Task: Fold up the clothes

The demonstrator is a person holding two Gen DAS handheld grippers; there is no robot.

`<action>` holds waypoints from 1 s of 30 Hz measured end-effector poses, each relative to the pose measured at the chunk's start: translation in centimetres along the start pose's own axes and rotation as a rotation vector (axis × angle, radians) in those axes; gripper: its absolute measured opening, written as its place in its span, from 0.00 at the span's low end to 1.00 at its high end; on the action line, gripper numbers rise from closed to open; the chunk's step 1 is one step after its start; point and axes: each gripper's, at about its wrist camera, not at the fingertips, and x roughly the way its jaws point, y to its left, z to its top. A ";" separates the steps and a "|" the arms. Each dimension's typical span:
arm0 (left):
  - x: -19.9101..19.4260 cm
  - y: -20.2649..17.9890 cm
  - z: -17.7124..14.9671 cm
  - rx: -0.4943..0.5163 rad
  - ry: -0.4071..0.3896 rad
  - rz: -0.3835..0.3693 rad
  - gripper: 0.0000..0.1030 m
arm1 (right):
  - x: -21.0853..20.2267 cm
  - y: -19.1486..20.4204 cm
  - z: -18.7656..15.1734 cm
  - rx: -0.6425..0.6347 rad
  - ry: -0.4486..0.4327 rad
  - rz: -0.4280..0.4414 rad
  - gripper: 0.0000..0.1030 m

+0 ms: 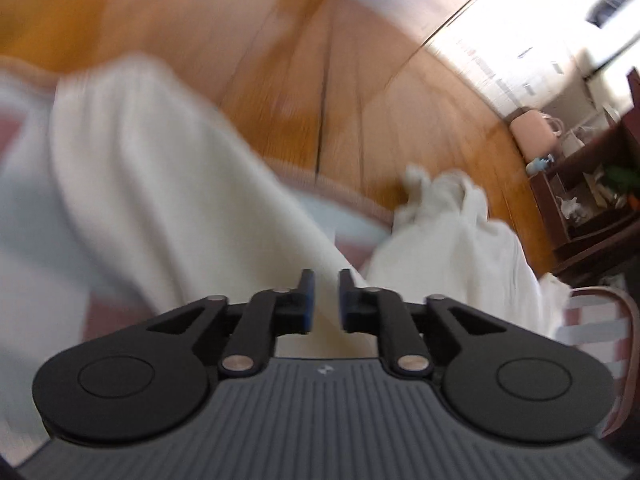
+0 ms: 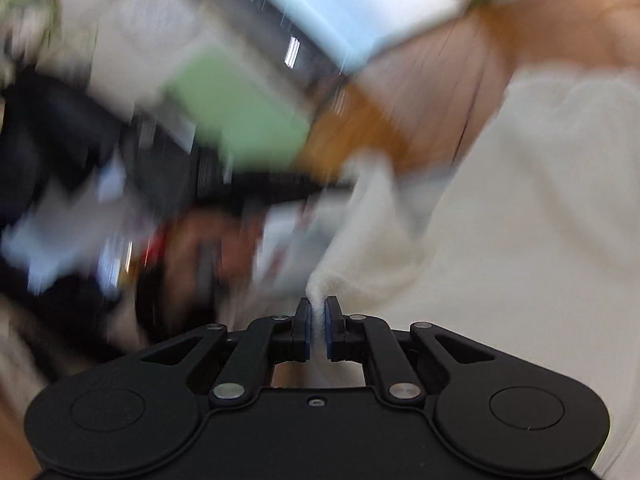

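A cream-white garment [image 1: 132,168] stretches from the upper left down to my left gripper [image 1: 326,300], and a bunched part of it [image 1: 448,232] lies to the right on the rug. The left jaws stand a narrow gap apart. White fabric shows in that gap, but the pads do not visibly pinch it. In the right wrist view the same white garment [image 2: 520,208] fills the right side. A corner of it runs down into my right gripper [image 2: 318,314], which is shut on that fabric. Both views are motion-blurred.
A rug [image 1: 36,216] with pale blue and pink patches lies on an orange-brown wooden floor [image 1: 248,56]. A dark wooden shelf [image 1: 592,200] and a pink container [image 1: 534,136] stand at the right. Blurred dark furniture [image 2: 48,148] and a green patch [image 2: 240,120] show to the right gripper's left.
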 end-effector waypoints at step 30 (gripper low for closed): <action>6.8 4.3 10.7 -0.081 -0.033 0.420 0.60 | -1.9 -2.8 -3.5 0.067 -0.116 -0.005 0.09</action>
